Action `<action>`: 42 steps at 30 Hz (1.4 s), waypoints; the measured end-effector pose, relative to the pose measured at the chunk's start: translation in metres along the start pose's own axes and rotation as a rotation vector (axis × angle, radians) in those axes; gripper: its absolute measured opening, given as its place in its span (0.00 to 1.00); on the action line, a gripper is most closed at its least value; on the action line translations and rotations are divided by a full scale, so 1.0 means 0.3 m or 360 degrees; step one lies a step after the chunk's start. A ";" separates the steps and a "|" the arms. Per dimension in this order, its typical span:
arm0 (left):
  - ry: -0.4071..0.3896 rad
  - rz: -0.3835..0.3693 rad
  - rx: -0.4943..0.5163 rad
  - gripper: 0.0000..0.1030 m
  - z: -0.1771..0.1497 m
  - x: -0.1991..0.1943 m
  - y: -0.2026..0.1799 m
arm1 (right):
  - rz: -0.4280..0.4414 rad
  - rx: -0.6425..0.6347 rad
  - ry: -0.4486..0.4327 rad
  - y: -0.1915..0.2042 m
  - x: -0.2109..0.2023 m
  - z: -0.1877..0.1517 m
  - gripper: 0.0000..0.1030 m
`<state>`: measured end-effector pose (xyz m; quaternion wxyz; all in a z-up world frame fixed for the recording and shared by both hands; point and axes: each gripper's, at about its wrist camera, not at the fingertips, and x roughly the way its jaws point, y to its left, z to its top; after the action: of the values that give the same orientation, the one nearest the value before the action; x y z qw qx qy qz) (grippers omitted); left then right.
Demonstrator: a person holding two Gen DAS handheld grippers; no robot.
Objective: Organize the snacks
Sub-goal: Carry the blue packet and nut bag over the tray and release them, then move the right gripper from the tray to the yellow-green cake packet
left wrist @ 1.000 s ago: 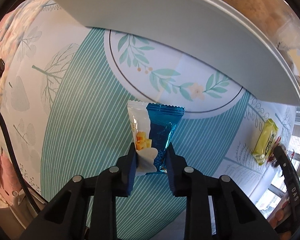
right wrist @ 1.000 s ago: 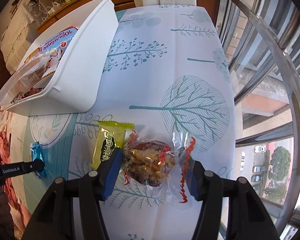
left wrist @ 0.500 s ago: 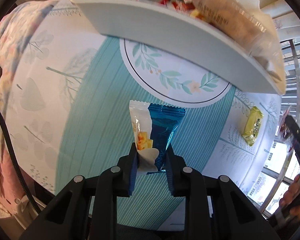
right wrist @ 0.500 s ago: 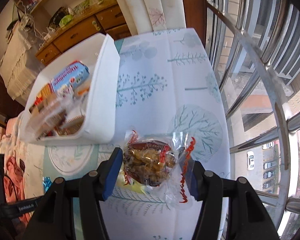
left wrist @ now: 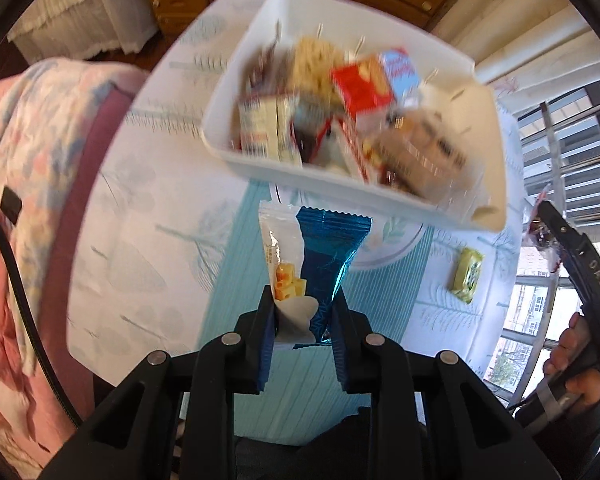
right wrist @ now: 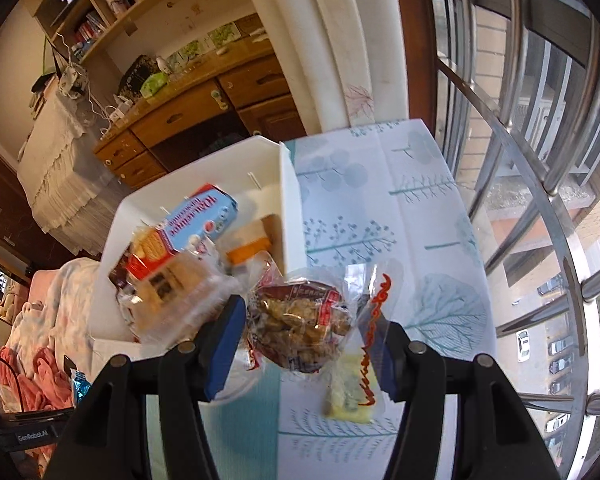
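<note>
Left gripper (left wrist: 302, 316) pinching two packets together, one white (left wrist: 282, 268), one shiny blue (left wrist: 328, 256), right gripper (right wrist: 308, 332) clamping one clear bag of brown snacks (right wrist: 300, 320), one yellow packet (left wrist: 467, 276) on tablecloth (left wrist: 152, 168), one full white bin (left wrist: 236, 92)

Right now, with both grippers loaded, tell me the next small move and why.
Probably carry the left gripper, shut on the blue-and-white foil snack packet, forward over the white plastic bin before opening: the packet hangs short of the bin's near wall.

Two tongs (left wrist: 303, 320) (right wrist: 308, 344), one white bin (left wrist: 488, 128) — one yellow packet (left wrist: 467, 276)
</note>
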<state>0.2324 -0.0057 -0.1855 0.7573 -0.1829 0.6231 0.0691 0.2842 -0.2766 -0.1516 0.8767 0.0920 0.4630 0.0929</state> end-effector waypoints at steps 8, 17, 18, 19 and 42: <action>-0.0163 0.0015 0.0067 0.22 0.156 -0.133 0.072 | 0.0049 -0.0035 -0.0079 0.148 0.007 0.025 0.57; -0.0337 -0.0002 0.0153 0.22 0.320 -0.194 0.110 | 0.0075 -0.0062 -0.0120 0.278 0.059 0.029 0.57; -0.0352 -0.0013 0.0167 0.22 0.336 -0.198 0.110 | 0.0075 -0.0065 -0.0123 0.290 0.066 0.029 0.57; -0.0361 -0.0020 0.0177 0.22 0.347 -0.201 0.109 | 0.0076 -0.0069 -0.0125 0.301 0.074 0.029 0.57; -0.0448 -0.0315 0.0342 0.70 0.390 -0.218 0.084 | 0.0027 -0.0071 -0.0225 0.402 0.034 -0.007 0.63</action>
<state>0.3176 0.0681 -0.1086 0.8552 -0.1499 0.4938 -0.0478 0.2787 -0.1573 -0.1310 0.9082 0.0828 0.3969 0.1039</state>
